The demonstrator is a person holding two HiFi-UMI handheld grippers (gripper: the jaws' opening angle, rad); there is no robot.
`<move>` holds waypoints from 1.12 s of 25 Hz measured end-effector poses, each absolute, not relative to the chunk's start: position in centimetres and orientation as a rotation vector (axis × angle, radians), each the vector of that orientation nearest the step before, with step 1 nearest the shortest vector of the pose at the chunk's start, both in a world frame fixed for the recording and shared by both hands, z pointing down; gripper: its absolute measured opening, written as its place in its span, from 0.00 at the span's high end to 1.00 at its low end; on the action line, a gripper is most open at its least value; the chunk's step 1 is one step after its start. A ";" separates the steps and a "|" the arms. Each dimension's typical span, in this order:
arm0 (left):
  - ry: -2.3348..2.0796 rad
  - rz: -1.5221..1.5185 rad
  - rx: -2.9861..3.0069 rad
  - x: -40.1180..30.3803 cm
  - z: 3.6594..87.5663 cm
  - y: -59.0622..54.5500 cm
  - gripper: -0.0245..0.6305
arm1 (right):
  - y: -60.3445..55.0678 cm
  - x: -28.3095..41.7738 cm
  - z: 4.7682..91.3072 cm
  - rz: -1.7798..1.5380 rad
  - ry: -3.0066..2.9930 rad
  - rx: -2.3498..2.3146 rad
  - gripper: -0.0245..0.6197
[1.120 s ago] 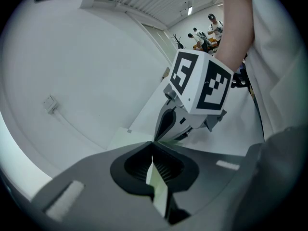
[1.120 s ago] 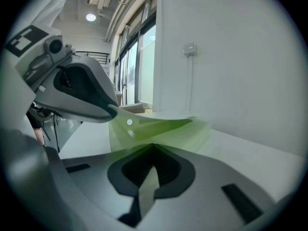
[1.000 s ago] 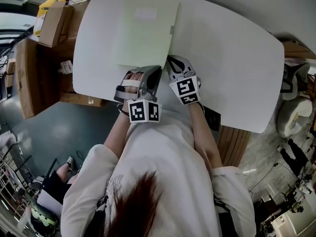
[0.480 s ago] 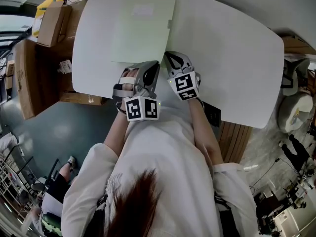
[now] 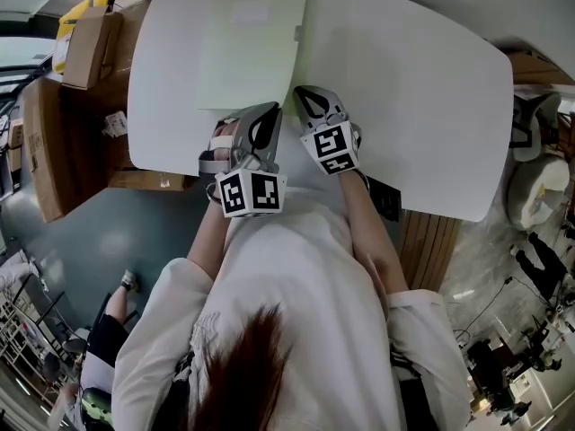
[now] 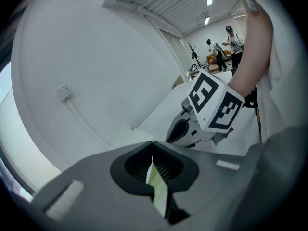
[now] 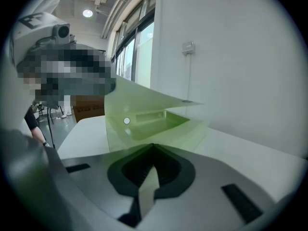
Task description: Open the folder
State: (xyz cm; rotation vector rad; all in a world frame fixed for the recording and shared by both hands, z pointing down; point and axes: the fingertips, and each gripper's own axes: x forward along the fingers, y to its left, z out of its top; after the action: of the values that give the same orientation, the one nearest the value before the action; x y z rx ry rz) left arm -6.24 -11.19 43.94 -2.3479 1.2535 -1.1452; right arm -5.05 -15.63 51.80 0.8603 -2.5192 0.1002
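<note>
Folder [image 5: 247, 48], pale green, on the worktop [image 5: 404, 106] just ahead of both grippers, top leaf raised a little off the lower. Left hand-held gripper [image 6: 152, 147] pinched tight on a green leaf at the near edge, right hand-held gripper [image 7: 153, 147] likewise; which leaf each has, not clear. Opening judged barely begun: next, pin the lower leaf down, swing the upper one up and over, and mind the thin plastic slipping free.

Pale green folder [image 5: 250, 52] (translucent plastic) lies on the white table [image 5: 404, 88], its near cover seemingly lifted.
</note>
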 end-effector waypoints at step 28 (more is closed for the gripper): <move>1.346 -0.848 -2.558 -9.5 41.1 -10.8 0.95 | -15.2 -5.5 52.3 0.165 -2.423 1.070 0.96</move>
State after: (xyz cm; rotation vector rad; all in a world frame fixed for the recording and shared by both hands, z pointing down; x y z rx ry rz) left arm -9.55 -10.76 41.15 -2.5576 1.3458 -0.8480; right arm -5.46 -15.22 52.27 1.0702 -2.4234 0.1647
